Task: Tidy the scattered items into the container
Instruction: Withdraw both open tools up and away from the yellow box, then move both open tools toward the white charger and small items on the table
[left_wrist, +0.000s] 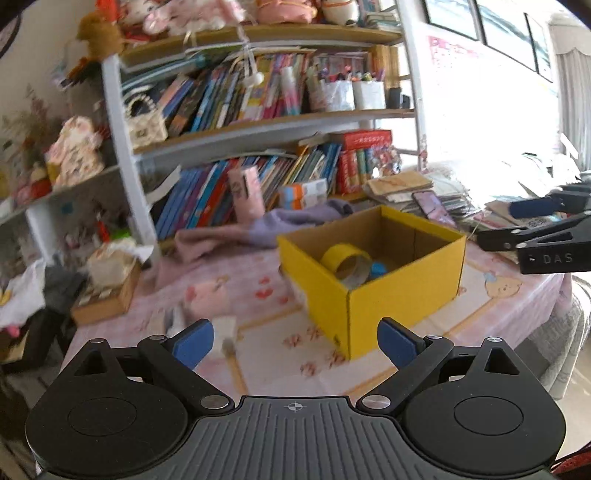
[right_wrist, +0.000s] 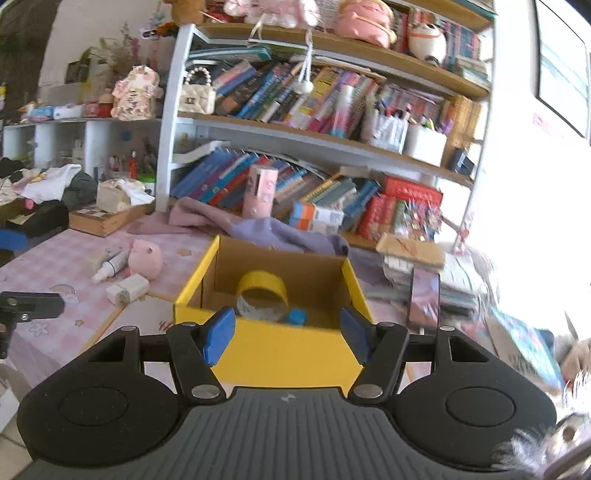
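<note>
A yellow cardboard box (left_wrist: 402, 295) stands open on the pink tablecloth; it also shows in the right wrist view (right_wrist: 284, 354). Inside lie a yellow tape roll (right_wrist: 263, 295) and a small blue item (right_wrist: 296, 316); the roll (left_wrist: 345, 264) shows in the left view too. Left of the box lie a pink plush (right_wrist: 146, 257), a white bottle (right_wrist: 109, 266) and a white charger block (right_wrist: 127, 288). My left gripper (left_wrist: 295, 341) is open and empty, near the box's front corner. My right gripper (right_wrist: 286, 334) is open and empty, just before the box's near wall.
A bookshelf (right_wrist: 295, 140) full of books stands behind the table. A purple cloth (right_wrist: 280, 230) and a pink tube (right_wrist: 258, 192) lie behind the box. A wooden tray (right_wrist: 107, 218) sits far left. Stacked papers and a phone (right_wrist: 424, 291) lie right.
</note>
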